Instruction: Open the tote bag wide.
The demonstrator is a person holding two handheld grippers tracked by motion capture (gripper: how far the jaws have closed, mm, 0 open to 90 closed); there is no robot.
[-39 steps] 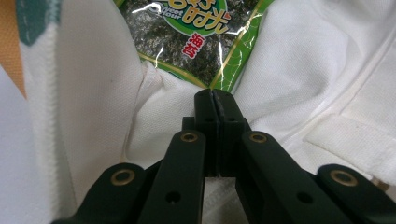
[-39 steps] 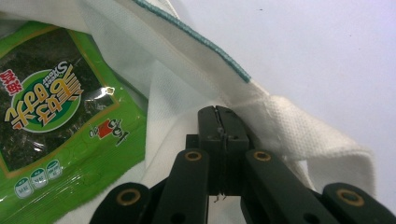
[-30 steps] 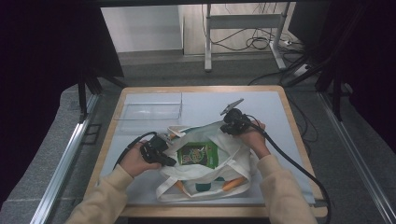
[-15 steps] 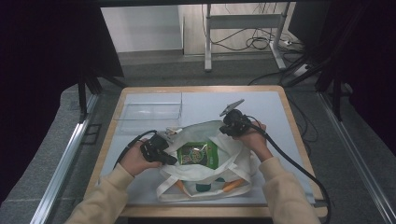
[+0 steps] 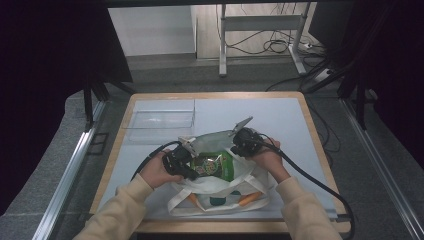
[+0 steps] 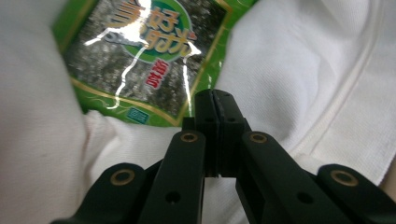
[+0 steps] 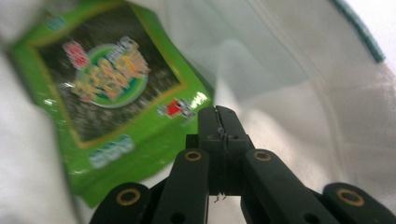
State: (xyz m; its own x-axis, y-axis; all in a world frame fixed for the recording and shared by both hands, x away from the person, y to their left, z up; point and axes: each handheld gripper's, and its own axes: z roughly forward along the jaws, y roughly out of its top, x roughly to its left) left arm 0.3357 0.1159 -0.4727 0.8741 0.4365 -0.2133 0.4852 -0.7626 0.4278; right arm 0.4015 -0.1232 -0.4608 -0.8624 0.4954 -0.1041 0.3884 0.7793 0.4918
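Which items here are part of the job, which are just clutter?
In play:
- white tote bag
- green snack packet lying in the bag's mouth
- left gripper, jaws closed at the bag's edge
- right gripper, jaws closed at the bag's edge

Lying about:
- clear plastic tray, apart at the table's far left
- cables on the floor beyond the table

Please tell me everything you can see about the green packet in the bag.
The green packet is a flat, glossy foil pouch, with a dark speckled panel framed in gold and a round logo with coloured lettering. It reflects the light in bright streaks. It lies face up in the open mouth of the white cloth bag, whose fabric surrounds it. The left tool and right tool, jaws closed, are at the bag's rim beside it; neither visibly touches the packet.
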